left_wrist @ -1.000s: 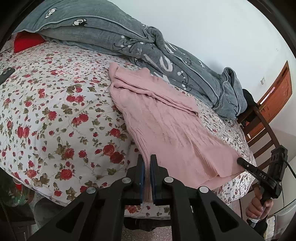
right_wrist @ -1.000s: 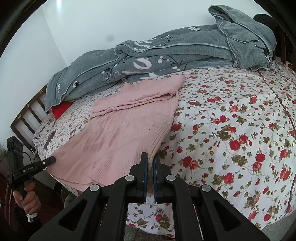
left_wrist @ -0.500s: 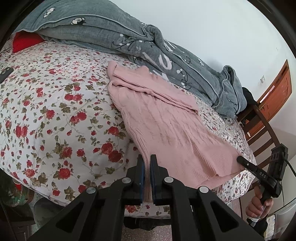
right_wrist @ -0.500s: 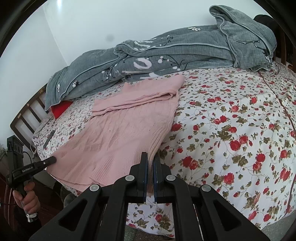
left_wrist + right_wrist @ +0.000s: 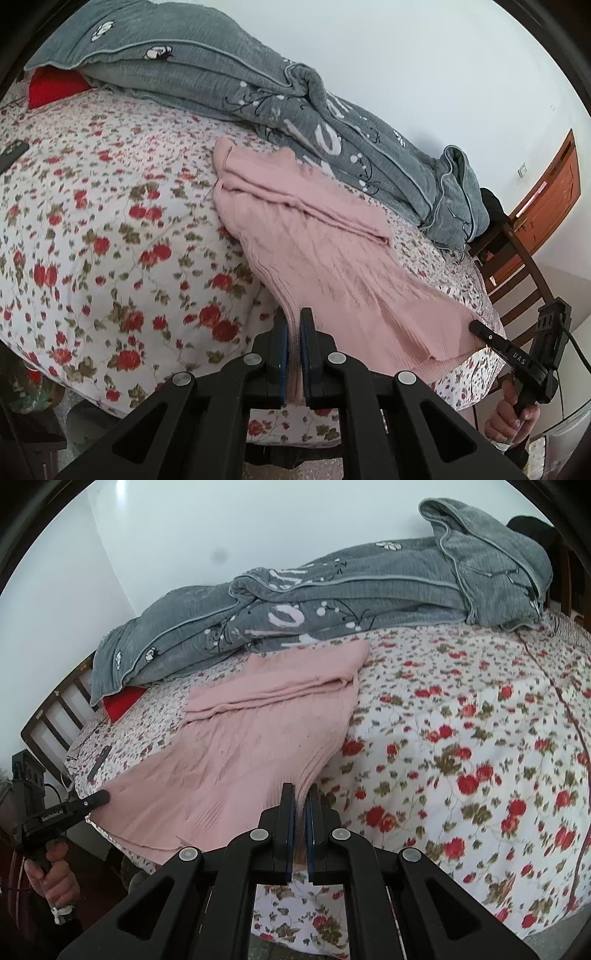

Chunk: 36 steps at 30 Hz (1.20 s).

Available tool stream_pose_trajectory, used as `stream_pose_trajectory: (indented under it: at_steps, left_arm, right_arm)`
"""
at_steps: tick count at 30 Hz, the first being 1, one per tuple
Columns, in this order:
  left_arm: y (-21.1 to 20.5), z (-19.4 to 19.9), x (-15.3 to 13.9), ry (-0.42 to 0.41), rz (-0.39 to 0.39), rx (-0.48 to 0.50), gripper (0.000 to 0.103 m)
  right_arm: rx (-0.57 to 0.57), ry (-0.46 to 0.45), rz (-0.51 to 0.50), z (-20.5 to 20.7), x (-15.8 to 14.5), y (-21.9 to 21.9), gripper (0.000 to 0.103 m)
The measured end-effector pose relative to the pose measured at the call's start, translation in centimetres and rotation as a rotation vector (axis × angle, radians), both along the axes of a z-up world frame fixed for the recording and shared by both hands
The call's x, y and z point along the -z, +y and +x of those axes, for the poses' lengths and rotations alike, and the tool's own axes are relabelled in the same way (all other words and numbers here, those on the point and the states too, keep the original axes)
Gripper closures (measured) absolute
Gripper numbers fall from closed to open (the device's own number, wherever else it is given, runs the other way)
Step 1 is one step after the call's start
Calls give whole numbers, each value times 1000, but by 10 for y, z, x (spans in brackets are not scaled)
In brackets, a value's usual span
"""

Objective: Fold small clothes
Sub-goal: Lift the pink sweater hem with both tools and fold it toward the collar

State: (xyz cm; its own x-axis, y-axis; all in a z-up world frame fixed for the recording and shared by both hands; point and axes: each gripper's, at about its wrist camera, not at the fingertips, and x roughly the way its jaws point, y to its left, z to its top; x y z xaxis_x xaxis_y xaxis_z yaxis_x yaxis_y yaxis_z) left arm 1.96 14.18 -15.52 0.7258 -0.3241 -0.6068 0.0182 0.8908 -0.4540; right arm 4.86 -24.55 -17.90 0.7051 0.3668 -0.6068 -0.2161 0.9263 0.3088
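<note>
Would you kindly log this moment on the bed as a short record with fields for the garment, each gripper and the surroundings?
garment: pink knitted top, lying on the floral bedsheet, sleeves folded across its far end
left gripper: shut on the near hem corner
right gripper: shut on the other near hem corner
behind garment: grey quilt bunched along the wall
other items: red pillow under the quilt's end
</note>
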Motion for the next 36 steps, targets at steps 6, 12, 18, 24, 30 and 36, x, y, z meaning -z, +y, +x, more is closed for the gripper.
stream_pose_trajectory:
  at_steps: [6,12,18,24,30,36]
  left_arm:
    - [-5,9,-22,-35,21,-8,96]
    - [-7,21,-39,-55,23,-22,96]
    - [-4,36,-46,-59,19,-31,96]
    - [2,54,-47,-58,10,-41,96]
    - [8,75,-49,-60,5,-46,96]
    - [14,98,-50,-53,6,-54,96]
  right_arm:
    - [0,-28,5,7,-17,0,98]
    - [3,-48,6,17,-30,1,98]
    - [1,-60,2,32,-39,4,98]
    - [5,-63,3,55,-45,6,98]
    - [8,-71,-4,80,-49,9,98]
    - [13,-71,-2,105,-50,10,98]
